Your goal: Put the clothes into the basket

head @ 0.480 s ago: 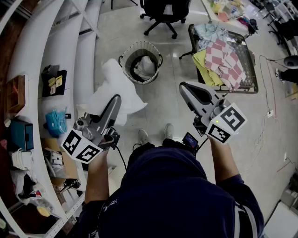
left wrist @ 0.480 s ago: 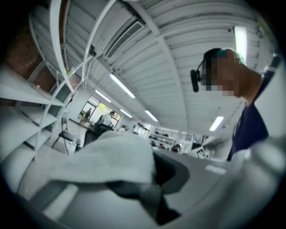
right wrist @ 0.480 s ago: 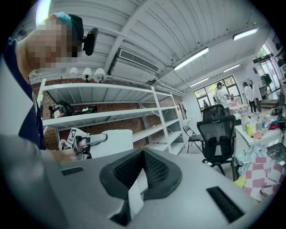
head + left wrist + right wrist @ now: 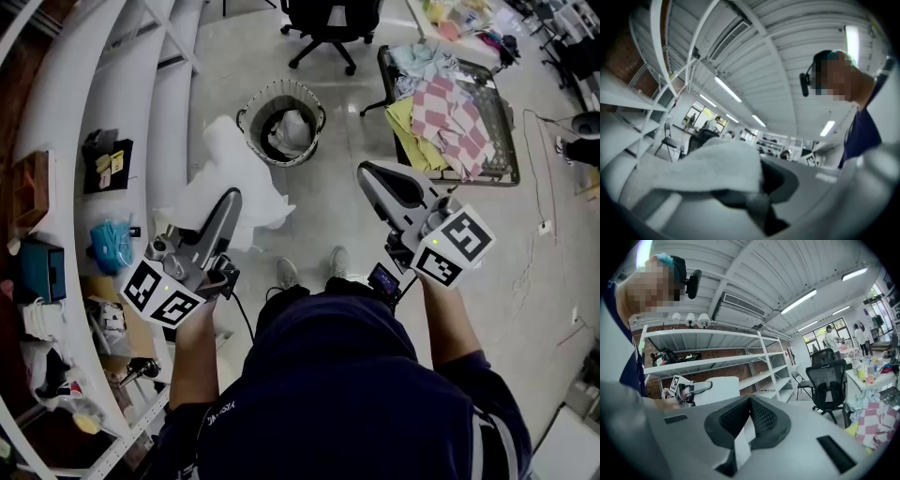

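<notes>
- Head view: tall white metal shelving (image 4: pixel 141 84) runs down the left side, with a grey floor in front of it.
- Black-framed desk (image 4: pixel 383 70) stands at upper right, well apart from the basket. It is heaped with clothes, with a pink-and-white checked cloth (image 4: pixel 455 117) on top.
- Round wire-sided basket (image 4: pixel 251 136) stands on the floor ahead. One pale garment (image 4: pixel 292 131) already lies inside.
- Large white cloth (image 4: pixel 230 173) hangs in the air just left of the basket rim, not yet over it.
- Left gripper (image 4: pixel 230 199): fingers pinched tight on a fold of that white cloth. The left gripper view shows the fabric (image 4: pixel 708 164) bunched over them.
- Right gripper (image 4: pixel 367 171): fingers pressed together, no garment in them, held level in the air.
- Step, as judged: carrying the cloth to the basket.
- Next move calls for bringing the left gripper forward and to the right over the opening, then parting the fingers. The trailing cloth could snag on the rim.
</notes>
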